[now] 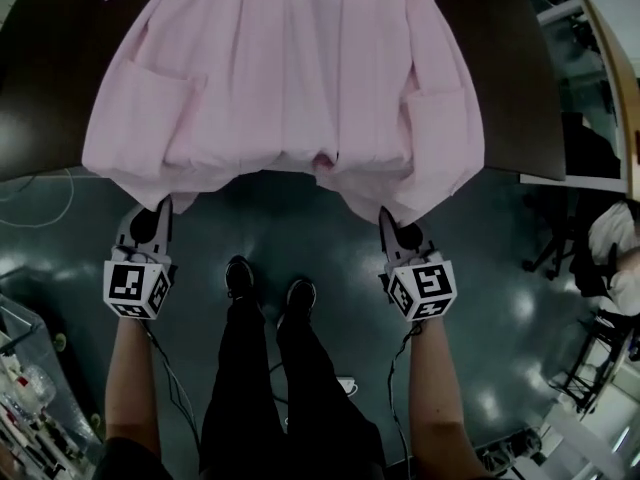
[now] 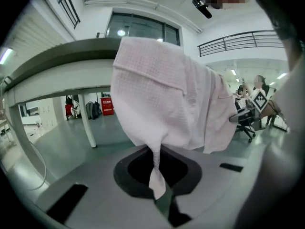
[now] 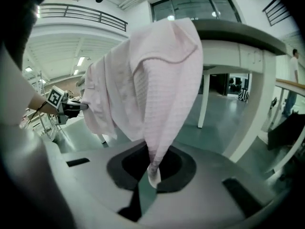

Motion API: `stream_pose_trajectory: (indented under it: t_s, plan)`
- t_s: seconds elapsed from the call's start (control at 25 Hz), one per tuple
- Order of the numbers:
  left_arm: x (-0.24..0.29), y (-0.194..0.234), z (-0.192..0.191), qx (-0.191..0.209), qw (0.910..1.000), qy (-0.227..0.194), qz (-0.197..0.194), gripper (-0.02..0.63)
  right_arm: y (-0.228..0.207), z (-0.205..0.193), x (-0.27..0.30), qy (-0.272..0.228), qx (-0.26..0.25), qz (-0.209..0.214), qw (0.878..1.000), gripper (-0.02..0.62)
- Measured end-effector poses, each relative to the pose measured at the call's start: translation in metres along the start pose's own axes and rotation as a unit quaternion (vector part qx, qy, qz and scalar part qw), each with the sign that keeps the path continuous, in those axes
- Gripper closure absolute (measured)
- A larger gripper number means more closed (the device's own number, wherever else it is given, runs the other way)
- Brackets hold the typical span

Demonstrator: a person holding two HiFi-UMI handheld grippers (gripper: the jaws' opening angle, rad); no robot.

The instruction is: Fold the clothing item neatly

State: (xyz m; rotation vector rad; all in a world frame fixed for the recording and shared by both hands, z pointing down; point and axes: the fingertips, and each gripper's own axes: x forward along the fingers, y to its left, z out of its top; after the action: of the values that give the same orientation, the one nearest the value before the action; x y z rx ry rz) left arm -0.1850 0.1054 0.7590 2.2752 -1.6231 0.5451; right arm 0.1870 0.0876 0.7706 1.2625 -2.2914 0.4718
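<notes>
A pale pink garment (image 1: 280, 78) lies spread on a dark table (image 1: 40, 88), with its hem hanging over the near edge. My left gripper (image 1: 163, 206) is shut on the hem's left corner, just below the table edge. My right gripper (image 1: 383, 214) is shut on the hem's right corner. In the left gripper view the pink cloth (image 2: 162, 94) drapes down into a thin pinched tail between the closed jaws (image 2: 157, 190). The right gripper view shows the same: the cloth (image 3: 152, 89) narrows to a tip caught in the closed jaws (image 3: 153, 175).
The person's legs and shoes (image 1: 262, 368) stand between the two grippers on a dark glossy floor. An office chair (image 1: 600, 258) is at the right and a cluttered bench (image 1: 20, 388) at the lower left. A white table leg (image 2: 87, 120) stands under the table.
</notes>
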Motion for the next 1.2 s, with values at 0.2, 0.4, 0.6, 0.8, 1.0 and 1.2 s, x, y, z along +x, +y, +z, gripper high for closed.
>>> stream_pose_trajectory:
  t_s: [0.2,0.4,0.6,0.8,1.0,1.2]
  plan:
    - [-0.079,-0.027,0.039,-0.032,0.9989,-0.004,-0.033,0.589,0.029,0.016,-0.075,0.000,0.077,0.000,0.997,0.588]
    - [-0.154,-0.056,0.128,-0.068,0.9944,-0.046,-0.067,0.589,0.054,0.092,-0.142,-0.016,0.036,0.036,0.999,0.588]
    - [-0.184,-0.064,0.215,-0.075,0.9879,-0.118,-0.068,0.589,0.054,0.179,-0.176,-0.072,0.003,0.084,0.994,0.588]
    - [-0.196,-0.055,0.293,-0.059,0.9788,-0.174,-0.091,0.589,0.071,0.258,-0.187,-0.101,-0.075,0.116,0.985,0.588]
    - [-0.181,-0.030,0.355,-0.041,0.9688,-0.209,-0.128,0.589,0.070,0.332,-0.175,-0.133,-0.092,0.139,0.977,0.588]
    - [-0.136,0.044,0.415,-0.053,0.9671,-0.220,-0.118,0.589,0.032,0.427,-0.144,-0.187,-0.047,0.122,0.974,0.588]
